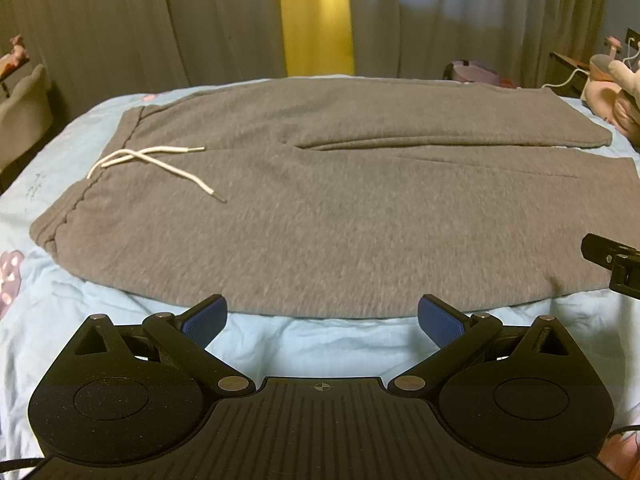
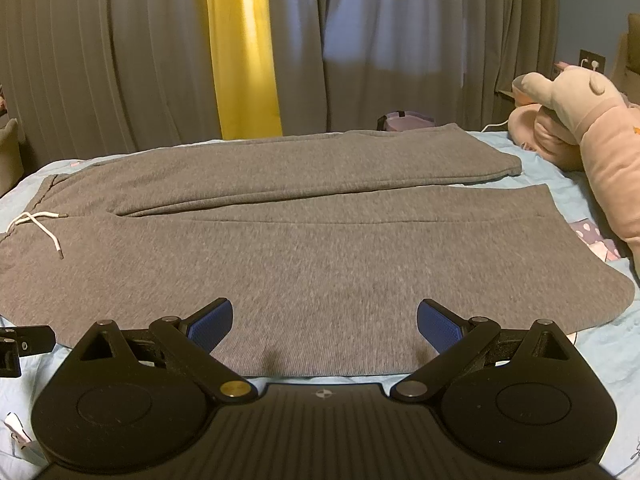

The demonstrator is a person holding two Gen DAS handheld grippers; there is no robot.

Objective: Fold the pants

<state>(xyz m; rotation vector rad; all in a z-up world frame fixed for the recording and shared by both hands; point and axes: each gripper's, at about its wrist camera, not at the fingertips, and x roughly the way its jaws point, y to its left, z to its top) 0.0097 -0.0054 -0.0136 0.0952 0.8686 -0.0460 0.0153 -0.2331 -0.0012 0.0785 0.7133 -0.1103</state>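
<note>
Grey sweatpants [image 1: 320, 200] lie flat on a light blue bed sheet [image 1: 280, 340], waistband to the left, both legs running right side by side. A white drawstring [image 1: 160, 160] trails across the waist area. My left gripper [image 1: 322, 316] hovers open just short of the pants' near edge, nothing between its blue pads [image 1: 204, 322]. In the right wrist view the same pants [image 2: 320, 248] fill the middle, and my right gripper [image 2: 324, 320] stands open over the near leg's front edge. Part of the right gripper [image 1: 612, 260] shows at the left view's right border.
Grey curtains [image 2: 120, 60] with a yellow strip [image 2: 244, 60] hang behind the bed. A pink plush toy [image 2: 592, 128] lies at the right end, beside the leg hems. A purple bag [image 2: 404, 120] sits past the far edge. A white cable [image 1: 568, 76] runs at the right.
</note>
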